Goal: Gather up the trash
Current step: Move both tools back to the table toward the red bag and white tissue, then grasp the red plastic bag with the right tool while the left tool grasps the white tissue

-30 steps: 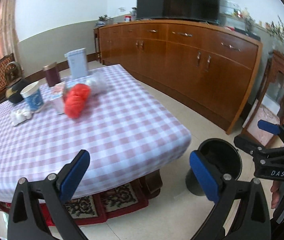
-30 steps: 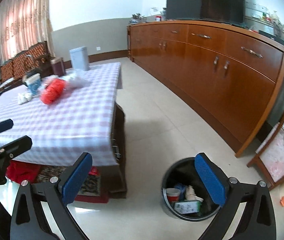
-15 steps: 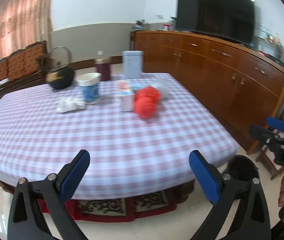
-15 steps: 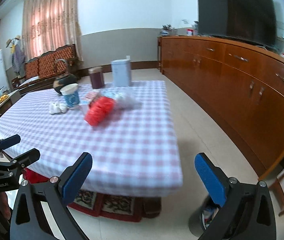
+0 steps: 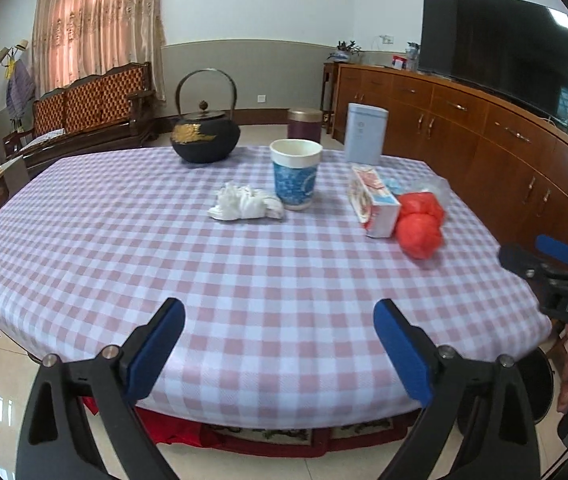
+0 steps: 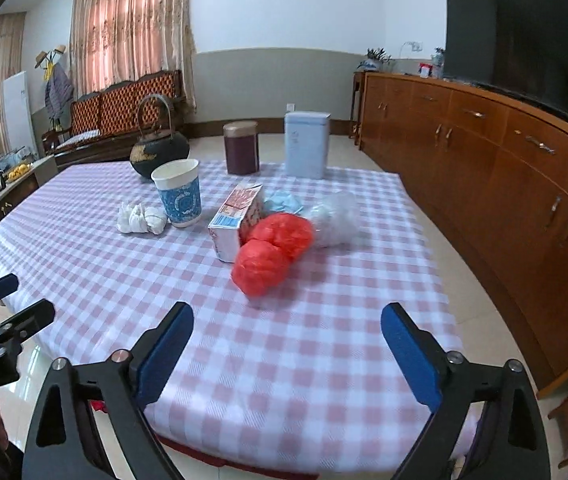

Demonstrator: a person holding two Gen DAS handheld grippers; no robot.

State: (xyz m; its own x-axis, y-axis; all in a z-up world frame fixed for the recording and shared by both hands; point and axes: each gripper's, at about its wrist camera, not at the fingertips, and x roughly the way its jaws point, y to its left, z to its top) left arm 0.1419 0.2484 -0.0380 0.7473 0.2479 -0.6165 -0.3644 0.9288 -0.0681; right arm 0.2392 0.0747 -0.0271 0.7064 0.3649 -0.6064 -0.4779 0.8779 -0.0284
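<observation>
Trash sits on our checked table (image 5: 244, 280): a red plastic bag (image 6: 272, 256) touching a small carton (image 6: 236, 216), a clear bag (image 6: 333, 220) behind them, and a white crumpled tissue (image 5: 246, 203) just beside a blue paper cup (image 5: 295, 178). We cannot see inside the cup. Our left gripper (image 5: 280, 344) and right gripper (image 6: 287, 350) have just been closing a little, but both are spread wide and pinch nothing.
</observation>
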